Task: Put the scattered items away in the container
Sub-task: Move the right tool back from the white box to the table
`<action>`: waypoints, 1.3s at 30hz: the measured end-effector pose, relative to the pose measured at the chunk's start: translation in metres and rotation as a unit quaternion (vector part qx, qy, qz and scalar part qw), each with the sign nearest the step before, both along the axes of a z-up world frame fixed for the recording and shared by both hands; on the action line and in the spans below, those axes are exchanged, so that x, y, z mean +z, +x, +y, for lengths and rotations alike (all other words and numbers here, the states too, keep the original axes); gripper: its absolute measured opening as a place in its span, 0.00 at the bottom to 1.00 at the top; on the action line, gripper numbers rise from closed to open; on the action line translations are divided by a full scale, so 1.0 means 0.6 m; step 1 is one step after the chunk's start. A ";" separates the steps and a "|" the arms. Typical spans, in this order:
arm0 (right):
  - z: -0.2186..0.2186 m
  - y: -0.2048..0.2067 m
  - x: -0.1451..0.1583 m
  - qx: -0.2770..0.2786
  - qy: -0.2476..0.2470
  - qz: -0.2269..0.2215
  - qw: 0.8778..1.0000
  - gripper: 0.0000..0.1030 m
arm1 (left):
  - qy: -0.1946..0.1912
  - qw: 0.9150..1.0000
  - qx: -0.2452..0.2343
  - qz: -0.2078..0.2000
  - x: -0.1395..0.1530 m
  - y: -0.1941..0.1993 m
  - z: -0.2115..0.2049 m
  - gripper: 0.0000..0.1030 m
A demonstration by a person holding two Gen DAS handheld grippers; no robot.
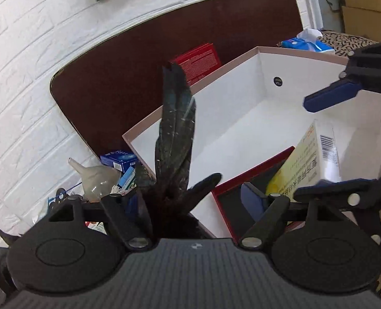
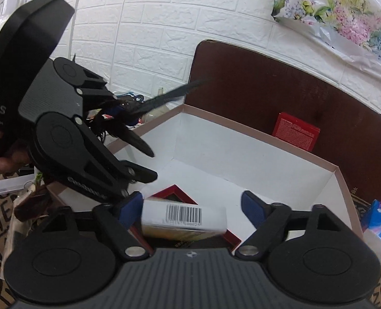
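Feathers and cartons at my open white box

I see a bunch of dark feathers (image 1: 176,139) standing up over the near left rim of the white cardboard box (image 1: 242,118), its tips splayed. Inside, at the near end, a red-edged box (image 1: 254,170) lies flat on the floor, and a white-and-yellow barcoded carton (image 1: 311,154) rests tilted on it. A red carton (image 1: 199,60) stands outside, just behind the far wall.

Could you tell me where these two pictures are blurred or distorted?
Left wrist view: the brick wall bows from fisheye; the yellow box is smeared at its near end. Right wrist view: the dark feathers streak with motion blur.
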State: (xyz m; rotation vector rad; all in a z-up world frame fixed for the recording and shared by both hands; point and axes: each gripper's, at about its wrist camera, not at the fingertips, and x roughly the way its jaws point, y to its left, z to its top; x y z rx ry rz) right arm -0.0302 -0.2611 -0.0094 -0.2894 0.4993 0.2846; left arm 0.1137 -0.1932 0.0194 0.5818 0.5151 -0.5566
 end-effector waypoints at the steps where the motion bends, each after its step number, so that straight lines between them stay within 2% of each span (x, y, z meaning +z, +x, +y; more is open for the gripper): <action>1: 0.002 -0.003 0.002 -0.002 0.000 -0.004 1.000 0.77 | 0.001 1.000 -0.001 -0.002 0.003 -0.002 0.005 0.75; 8: 0.023 -0.039 0.021 -0.001 0.015 -0.027 1.000 0.76 | -0.007 1.000 0.003 -0.011 0.020 -0.046 0.068 0.76; 10: 0.035 -0.047 0.023 -0.002 0.013 -0.031 0.999 0.76 | -0.009 1.000 0.016 -0.018 0.028 -0.060 0.086 0.79; 14: 0.066 -0.064 0.027 -0.028 0.007 -0.031 0.999 0.77 | -0.045 0.998 0.047 -0.018 0.049 -0.089 0.131 0.84; 16: 0.082 -0.074 0.029 -0.038 0.011 -0.028 0.999 0.77 | -0.043 0.996 0.074 -0.037 0.055 -0.104 0.136 0.86; 19: 0.115 -0.091 0.029 -0.059 0.012 -0.031 0.998 0.78 | -0.048 0.992 0.098 -0.058 0.057 -0.122 0.160 0.86; 22: 0.143 -0.107 0.031 -0.080 0.038 -0.031 0.996 0.80 | -0.065 0.987 0.139 -0.049 0.056 -0.127 0.179 0.87; 24: 0.162 -0.117 0.032 -0.099 0.066 -0.027 0.993 0.81 | -0.072 0.980 0.177 -0.051 0.052 -0.138 0.202 0.88; 26: 0.193 -0.128 0.030 -0.114 0.070 -0.027 0.991 0.84 | -0.076 0.972 0.215 -0.052 0.046 -0.146 0.223 0.90; 30: 0.246 -0.146 0.014 -0.113 0.050 -0.027 0.992 0.86 | -0.076 0.960 0.268 -0.028 0.018 -0.155 0.273 0.93; 35: 0.276 -0.177 -0.007 -0.087 0.048 -0.026 0.995 0.85 | -0.066 0.948 0.310 0.038 -0.035 -0.153 0.322 0.93; 39: 0.286 -0.184 -0.048 -0.064 0.037 0.007 0.997 0.78 | -0.062 0.941 0.325 0.075 -0.061 -0.160 0.327 0.93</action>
